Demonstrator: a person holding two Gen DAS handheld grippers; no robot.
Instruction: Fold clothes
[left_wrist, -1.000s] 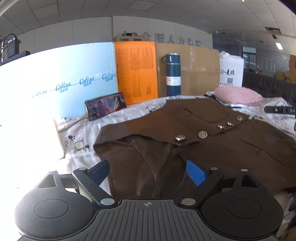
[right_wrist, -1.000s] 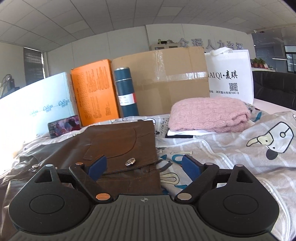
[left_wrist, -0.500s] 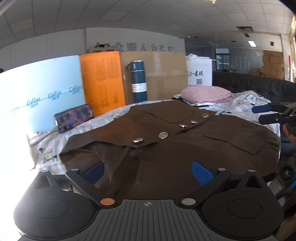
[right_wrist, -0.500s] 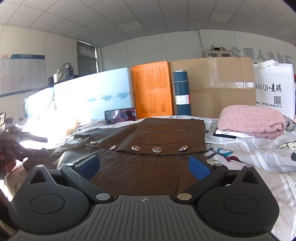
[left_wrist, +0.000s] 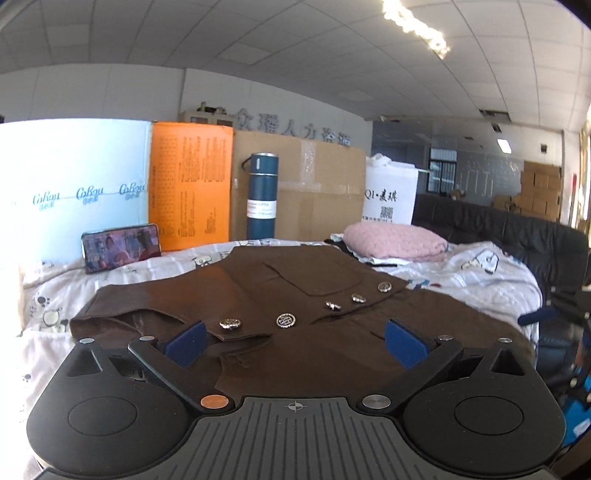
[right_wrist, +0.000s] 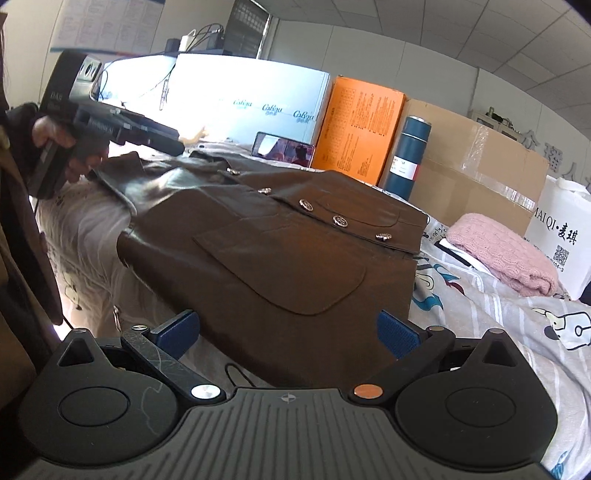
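The brown buttoned vest (left_wrist: 295, 295) lies spread mid-frame on the bedsheet (left_wrist: 480, 266). Left gripper (left_wrist: 295, 343) and right gripper (right_wrist: 288, 328) both gape, empty (slick fabric): a shallow pinch could slip or drag the sheet.

one brown vest (left_wrist: 295, 295), five metal buttons (left_wrist: 286, 320), two grippers (left_wrist: 293, 341)

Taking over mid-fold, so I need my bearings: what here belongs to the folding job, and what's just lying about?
Job:
brown vest, spread flat on the sheet
left claw, open
right claw, open

Lying about:
pink knit, already folded
phone
blue flask
orange box
white bag
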